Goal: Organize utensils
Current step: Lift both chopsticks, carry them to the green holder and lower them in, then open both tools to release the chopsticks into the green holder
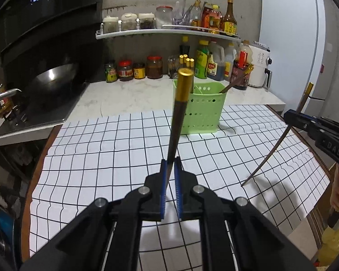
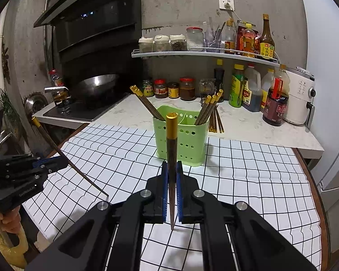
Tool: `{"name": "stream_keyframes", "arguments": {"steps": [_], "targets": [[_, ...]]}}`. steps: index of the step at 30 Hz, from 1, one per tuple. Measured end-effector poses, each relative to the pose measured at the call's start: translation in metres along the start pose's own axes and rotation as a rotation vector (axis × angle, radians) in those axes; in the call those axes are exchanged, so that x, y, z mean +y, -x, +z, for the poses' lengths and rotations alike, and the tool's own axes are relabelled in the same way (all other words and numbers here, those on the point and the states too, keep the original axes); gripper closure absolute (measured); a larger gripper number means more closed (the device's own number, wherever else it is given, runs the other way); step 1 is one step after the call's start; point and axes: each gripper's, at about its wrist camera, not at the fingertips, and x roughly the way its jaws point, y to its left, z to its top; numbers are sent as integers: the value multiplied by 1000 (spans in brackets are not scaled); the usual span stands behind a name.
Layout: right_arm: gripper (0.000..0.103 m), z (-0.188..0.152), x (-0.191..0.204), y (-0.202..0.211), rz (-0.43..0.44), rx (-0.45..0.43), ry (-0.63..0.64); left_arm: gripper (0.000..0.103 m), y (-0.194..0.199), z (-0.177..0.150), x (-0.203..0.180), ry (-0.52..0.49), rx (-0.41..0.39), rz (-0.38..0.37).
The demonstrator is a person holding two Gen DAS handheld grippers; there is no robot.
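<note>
- Dark wood with a gold cap: one chopstick (image 1: 178,117) is clamped in the left gripper (image 1: 169,180), cap up and tip down, leaning slightly right
- Second chopstick (image 2: 171,158) is pinched the same way in the right gripper (image 2: 172,180), near upright, its point hanging below the pads, above the checked cloth (image 2: 260,180)
- Both are held clear of the cloth, short of the green holder (image 2: 180,135)
- Green holder stands at the far edge of the cloth; one bundle of chopsticks leans left in it, another leans right, and a divider appears to part them
- Loose chopsticks (image 2: 215,122) lie on the counter just right of the holder
- Judged step: carrying, insertion not yet done
- Next move calls for lifting each tip over the rim, choosing a compartment, lowering between the leaning bundles and then releasing; a snag on the rim or the bundles is the risk
</note>
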Motion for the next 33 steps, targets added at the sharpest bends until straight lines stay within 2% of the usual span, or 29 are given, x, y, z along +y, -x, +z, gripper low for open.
{"name": "stream_keyframes", "arguments": {"steps": [3, 9, 12, 15, 20, 22, 25, 33], "targets": [[97, -2, 0, 2, -4, -8, 4, 97, 7, -1, 2, 18, -28, -36], [97, 9, -7, 6, -4, -64, -3, 97, 25, 14, 1, 28, -144, -98], [97, 29, -6, 7, 7, -112, 6, 97, 32, 40, -8, 4, -223, -120], [97, 61, 0, 12, 9, -198, 39, 97, 40, 77, -22, -21, -323, -140], [96, 115, 2, 20, -38, -376, 83, 97, 36, 134, -36, -44, -421, -142], [96, 130, -3, 16, -56, -412, 91, 97, 23, 151, -39, -49, -426, -137], [96, 143, -16, -2, -87, -429, 91, 97, -18, 175, -40, -39, -371, -144], [96, 136, -56, -84, -63, -292, 10, 97, -110, 181, -31, -28, -219, -106]]}}
